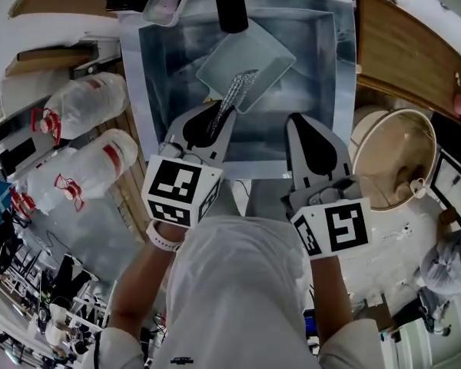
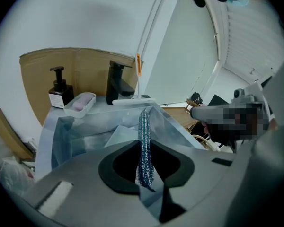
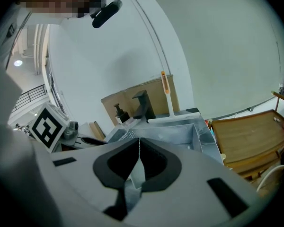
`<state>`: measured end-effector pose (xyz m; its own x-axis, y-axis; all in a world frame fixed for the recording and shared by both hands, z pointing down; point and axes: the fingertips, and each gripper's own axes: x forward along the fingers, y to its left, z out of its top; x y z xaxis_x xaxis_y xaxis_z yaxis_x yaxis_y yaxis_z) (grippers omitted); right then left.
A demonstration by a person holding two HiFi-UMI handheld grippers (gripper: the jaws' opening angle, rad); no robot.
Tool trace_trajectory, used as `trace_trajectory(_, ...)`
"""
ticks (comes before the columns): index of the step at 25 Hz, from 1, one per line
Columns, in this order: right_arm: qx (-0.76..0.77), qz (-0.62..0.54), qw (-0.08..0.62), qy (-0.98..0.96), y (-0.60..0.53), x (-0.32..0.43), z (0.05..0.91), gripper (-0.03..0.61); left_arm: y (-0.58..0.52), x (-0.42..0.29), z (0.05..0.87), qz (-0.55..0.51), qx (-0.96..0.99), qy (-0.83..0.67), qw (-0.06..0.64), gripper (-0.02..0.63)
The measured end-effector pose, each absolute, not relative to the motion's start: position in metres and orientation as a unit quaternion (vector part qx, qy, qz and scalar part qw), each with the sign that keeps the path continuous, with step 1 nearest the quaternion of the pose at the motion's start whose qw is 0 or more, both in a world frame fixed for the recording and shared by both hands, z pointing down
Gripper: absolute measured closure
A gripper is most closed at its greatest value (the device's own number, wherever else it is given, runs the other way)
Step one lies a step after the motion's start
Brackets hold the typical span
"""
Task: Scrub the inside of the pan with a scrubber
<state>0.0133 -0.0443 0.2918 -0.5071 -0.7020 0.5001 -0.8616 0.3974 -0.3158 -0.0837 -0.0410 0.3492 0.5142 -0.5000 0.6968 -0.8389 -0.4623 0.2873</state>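
Scrubber (image 2: 145,145): coarse, glittering mesh of woven metal strands. Pan (image 1: 253,52): smooth grey metal with a dull sheen, set against the brushed, streaky steel of the sink (image 1: 342,68). Board (image 1: 403,52): matt brown wood with visible grain; bottles (image 1: 84,102): clear, glossy plastic.

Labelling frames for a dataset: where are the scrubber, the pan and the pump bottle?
scrubber (image 2: 144,145): left gripper view, middle of the metal strand.
pan (image 1: 255,48): head view, bare inner floor.
pump bottle (image 2: 60,93): left gripper view, its body.
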Motion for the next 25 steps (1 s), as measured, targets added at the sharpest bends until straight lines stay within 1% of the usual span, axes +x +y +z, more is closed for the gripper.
trace_trajectory(9, 0.465, 0.301, 0.142, -0.820, -0.062, 0.015, 0.339, 0.569, -0.068, -0.055, 0.412, 0.295, 0.815, -0.380, 0.324, 0.548)
trace_trajectory(15, 0.475, 0.295, 0.148, -0.816, -0.075, 0.025, 0.359, 0.569, -0.073, -0.030, 0.450, 0.312, 0.817, -0.352, 0.334, 0.548)
trace_trajectory(25, 0.481, 0.319, 0.137, -0.805, -0.076, 0.038, 0.377, 0.569, -0.077, -0.010, 0.488, 0.336, 0.819, -0.324, 0.335, 0.548)
